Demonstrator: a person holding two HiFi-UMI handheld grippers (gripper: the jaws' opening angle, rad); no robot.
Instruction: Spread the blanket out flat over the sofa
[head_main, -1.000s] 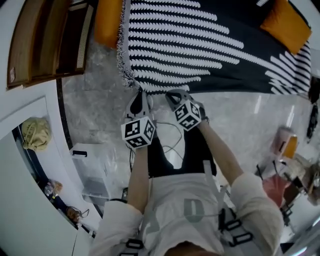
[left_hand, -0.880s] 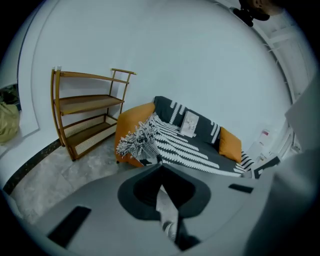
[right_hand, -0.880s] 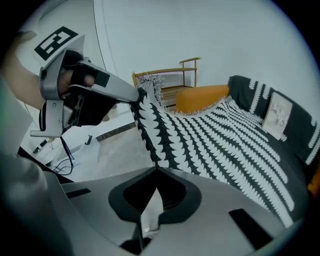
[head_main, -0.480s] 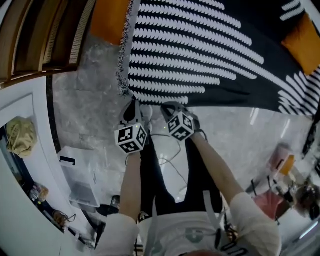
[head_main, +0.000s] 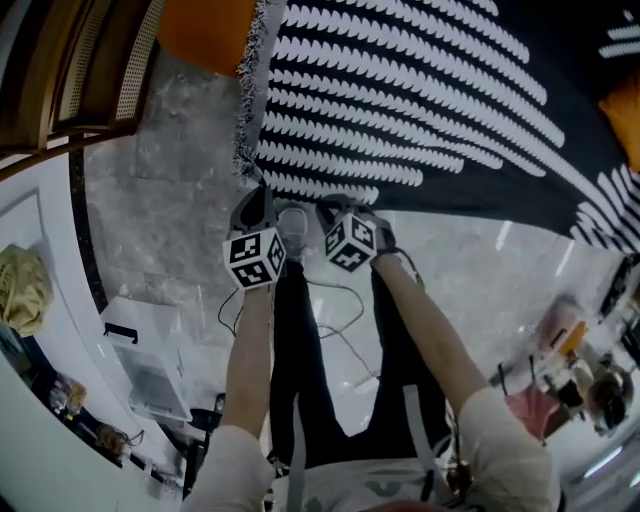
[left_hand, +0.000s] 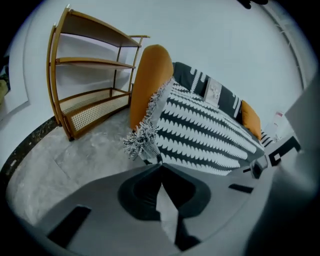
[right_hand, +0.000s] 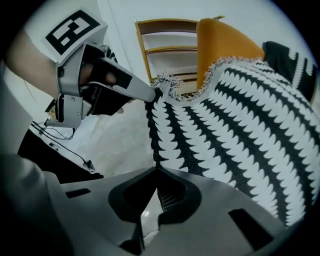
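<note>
The blanket (head_main: 400, 110), black with white zigzag rows, is seen already laid across most of the sofa (left_hand: 150, 75), which serves here as the worktop. Its fringed side runs down by the orange arm at the worktop's left edge. Its front hem is draped over the front edge.

The left tongs (left_hand: 160, 164) are closed tight on the fringed front-left corner of the blanket, as is confirmed from the right gripper view. The right tongs (right_hand: 157, 169) are likewise shut on the front hem, with woven cloth pinched between the jaws. The two pairs are held close together, just off the worktop's front-left corner.

The step in hand is judged to be the final squaring of that corner. Most of the spreading appears done. For the next move, the hem would probably need to be drawn taut along the front edge. The corner would need to be carried toward the left edge, so that the fringe hangs straight before anything is released. A bunched fold at the corner is the likely risk.

A polished grey stone floor (head_main: 170, 200) is seen below. A thin cable (head_main: 340, 300) is trailed across it. A wooden shelf unit (left_hand: 90, 85) is stood beyond the worktop's left edge against a white wall.
</note>
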